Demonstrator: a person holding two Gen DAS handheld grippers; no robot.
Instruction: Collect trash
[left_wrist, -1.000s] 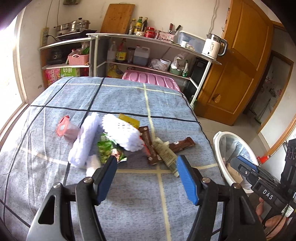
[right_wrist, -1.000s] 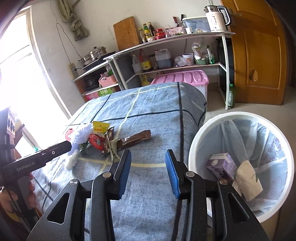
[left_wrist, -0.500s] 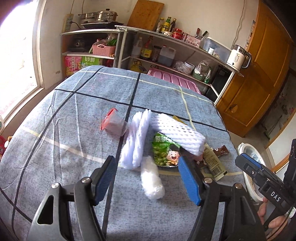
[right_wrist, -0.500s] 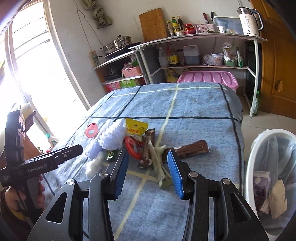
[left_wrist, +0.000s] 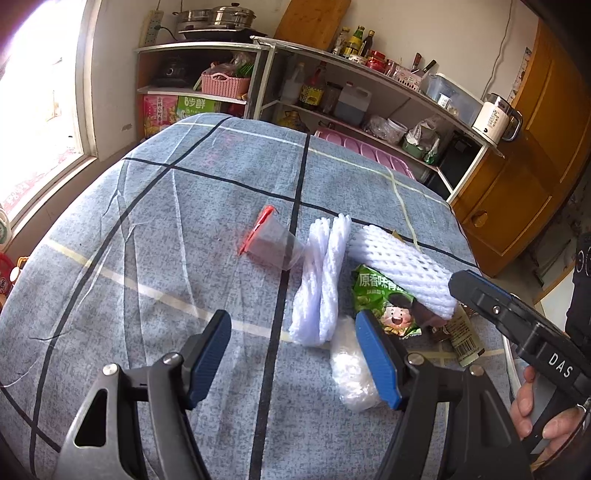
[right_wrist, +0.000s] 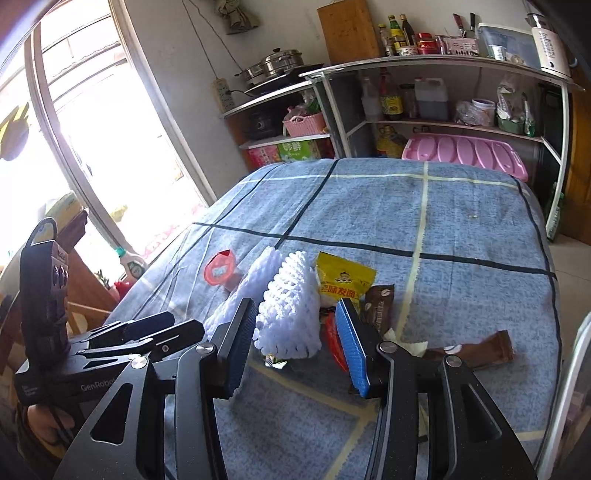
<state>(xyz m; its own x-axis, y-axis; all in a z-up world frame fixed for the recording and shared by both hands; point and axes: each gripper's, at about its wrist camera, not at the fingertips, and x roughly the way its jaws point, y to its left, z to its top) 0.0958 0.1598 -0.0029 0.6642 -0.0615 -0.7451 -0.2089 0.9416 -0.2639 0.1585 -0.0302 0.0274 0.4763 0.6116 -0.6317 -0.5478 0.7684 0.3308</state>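
The room was a crowded kitchen corner: a shelf rack (right_wrist: 443, 70) of bottles and pots ran across the top of both views, a wooden door (left_wrist: 532, 147) filled the upper right of the left-wrist view, and a bright window (right_wrist: 74, 129) took the upper left of the right-wrist view. Below that, a table under a blue-grey checked cloth (left_wrist: 184, 221) filled the middle of each frame, and the trash lay heaped on it right of centre. The largest piece, a white foam net sleeve (right_wrist: 288, 306), lay with its long axis running away from the right gripper (right_wrist: 299, 347), its near end between that gripper's parted jaws, which held nothing; I judged this the nearer tool and the sleeve its likely pick. Beside it, to the left in that view, lay a folded white foam sheet (left_wrist: 325, 280), long axis also pointing up the frame. The left gripper (left_wrist: 295, 358) hung low in its own frame, jaws spread wide and empty, with a small wad of clear plastic (left_wrist: 351, 373) just inside its right-hand finger and the foam sheet's near end between the tips. Smaller things lay around: a green snack packet (left_wrist: 380, 299) partly under the sleeve, a yellow packet (right_wrist: 343, 280) behind it, brown wrappers (right_wrist: 484, 350) toward the right, and a red-lidded clear cup (left_wrist: 269, 243) on its side, apart at the heap's left. A white bin rim (right_wrist: 569, 387) showed at the right edge.
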